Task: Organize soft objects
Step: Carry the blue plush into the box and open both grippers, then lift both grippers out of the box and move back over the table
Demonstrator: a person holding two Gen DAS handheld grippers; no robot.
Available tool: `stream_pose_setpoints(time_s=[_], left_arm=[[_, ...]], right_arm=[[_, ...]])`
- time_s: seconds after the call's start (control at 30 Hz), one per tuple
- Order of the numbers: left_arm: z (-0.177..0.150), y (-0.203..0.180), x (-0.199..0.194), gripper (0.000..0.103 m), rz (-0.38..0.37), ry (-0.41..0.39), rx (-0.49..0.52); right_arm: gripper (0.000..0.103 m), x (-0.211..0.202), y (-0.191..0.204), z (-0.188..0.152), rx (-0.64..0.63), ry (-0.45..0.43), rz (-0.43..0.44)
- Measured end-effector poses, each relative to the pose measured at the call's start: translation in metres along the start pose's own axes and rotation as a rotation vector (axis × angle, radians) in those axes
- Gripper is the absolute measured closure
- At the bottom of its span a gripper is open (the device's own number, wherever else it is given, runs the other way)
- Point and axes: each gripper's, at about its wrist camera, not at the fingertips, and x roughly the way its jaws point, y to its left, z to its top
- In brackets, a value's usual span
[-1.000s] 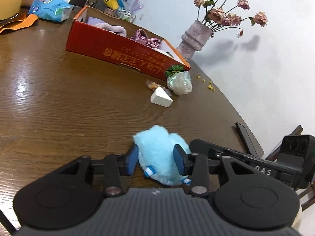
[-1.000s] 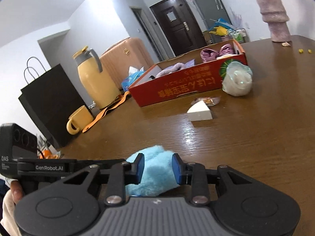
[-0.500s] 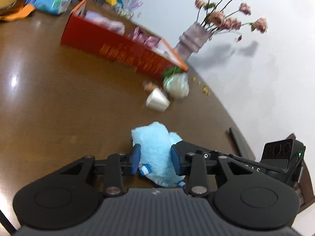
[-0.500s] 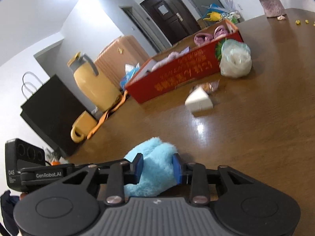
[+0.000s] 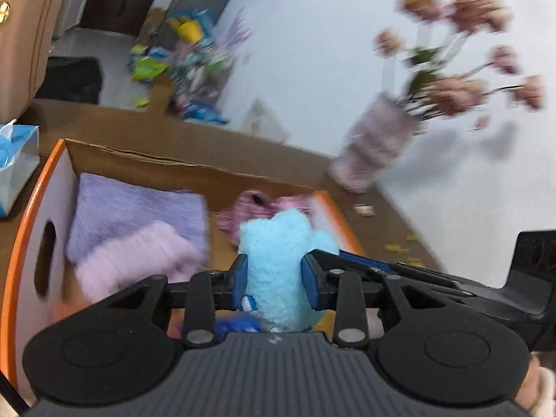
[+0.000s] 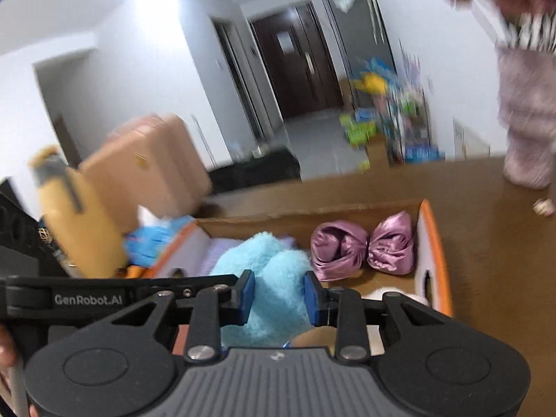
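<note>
I have both grippers clamped on the blue plush (image 5: 278, 274): the left gripper (image 5: 274, 283) pinches it between its blue pads, and the right gripper (image 6: 278, 297) squeezes the same toy from the other side. The plush hangs over the open box (image 5: 45, 187), held above its floor. Ahead and to the left of my left gripper, inside the box, lies a folded purple cloth (image 5: 139, 208) with a paler pink fluffy piece (image 5: 139, 260) in front of it. Straight beyond the plush sits a pink satin bow (image 6: 365, 246), against the far right end of the box, just past my right gripper's pads. Outside the box, far left of the left gripper, stands a tissue pack (image 5: 15, 163); ahead to the right is a blurred vase (image 5: 375, 146) with pink flowers (image 5: 462, 59). From the right view a yellow jug (image 6: 73, 215) and a tan suitcase (image 6: 153, 166) stand off to the left. The only writing I can read is "GenRobot.AI" on the left gripper's body (image 6: 88, 299).
</note>
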Motion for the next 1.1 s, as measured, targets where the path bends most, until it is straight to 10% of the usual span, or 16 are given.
stream_pose_setpoints(time_s=[0.2,0.53,0.8,1.1], left_arm=[[0.004,0.035,0.033,0.072,0.122,0.084,0.017],[0.0,0.039,0.011,0.058,0.152,0.076,0.044],[0.016,-0.007,-0.099,0.049,0.218,-0.081,0.156],[-0.04,-0.077,-0.212,0.013,0.345,-0.414,0.348]], right_arm=[[0.077,0.079,-0.004,0.003,-0.001,0.16,-0.019],[0.073,0.089,0.017,0.007,-0.074,0.229,-0.055],[0.056,-0.021,0.045,0.039,-0.131,0.064,-0.079],[0.036,-0.165,0.062,0.022,-0.217,-0.18,-0.163]])
